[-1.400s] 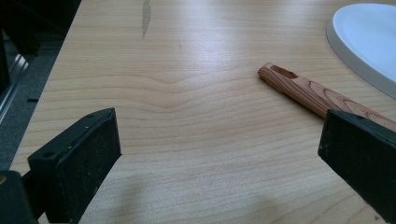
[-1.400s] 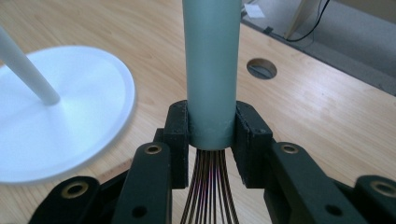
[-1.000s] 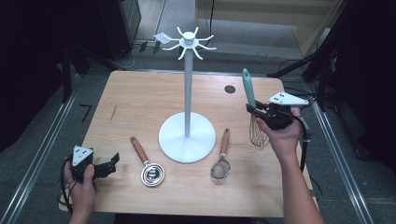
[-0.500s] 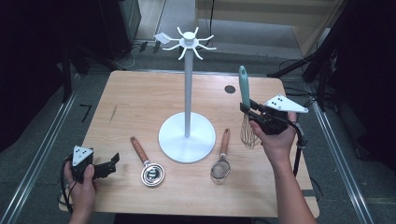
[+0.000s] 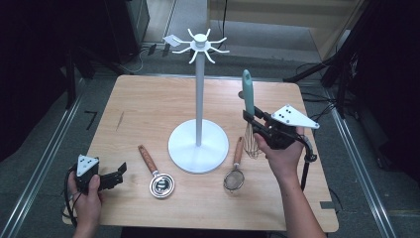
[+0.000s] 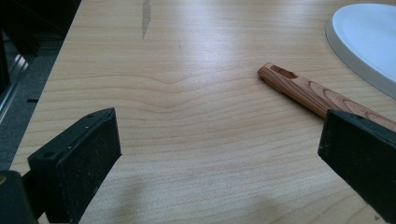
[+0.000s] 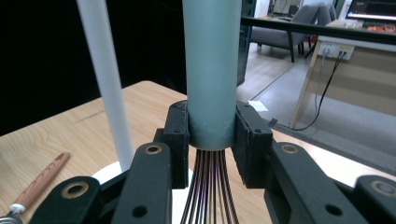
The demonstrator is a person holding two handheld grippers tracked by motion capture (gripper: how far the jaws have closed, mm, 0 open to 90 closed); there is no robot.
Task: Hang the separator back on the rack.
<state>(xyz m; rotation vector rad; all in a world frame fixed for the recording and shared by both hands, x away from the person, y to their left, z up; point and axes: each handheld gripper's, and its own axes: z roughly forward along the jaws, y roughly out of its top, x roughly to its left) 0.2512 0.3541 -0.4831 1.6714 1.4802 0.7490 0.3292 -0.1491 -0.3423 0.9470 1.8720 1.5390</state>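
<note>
The right gripper (image 7: 211,154) clamps its jaws on the lower end of the whisk (image 5: 248,101)'s teal handle, upright at right of centre in the high view. Light and stiff-handled, with springy wires, it should be gripped by the handle. At lower left, the left gripper (image 5: 115,177) rests wide open, holding nothing.

Whisk (image 7: 208,70): handle top cut by the right gripper view's upper edge, wire loops cut below. Stand pole (image 7: 106,84) (hooks out of frame) runs off the top. In the left gripper view, the wooden handle (image 6: 308,91) passes behind the jaw at the right; white base (image 6: 366,39) cropped at the corner.
</note>
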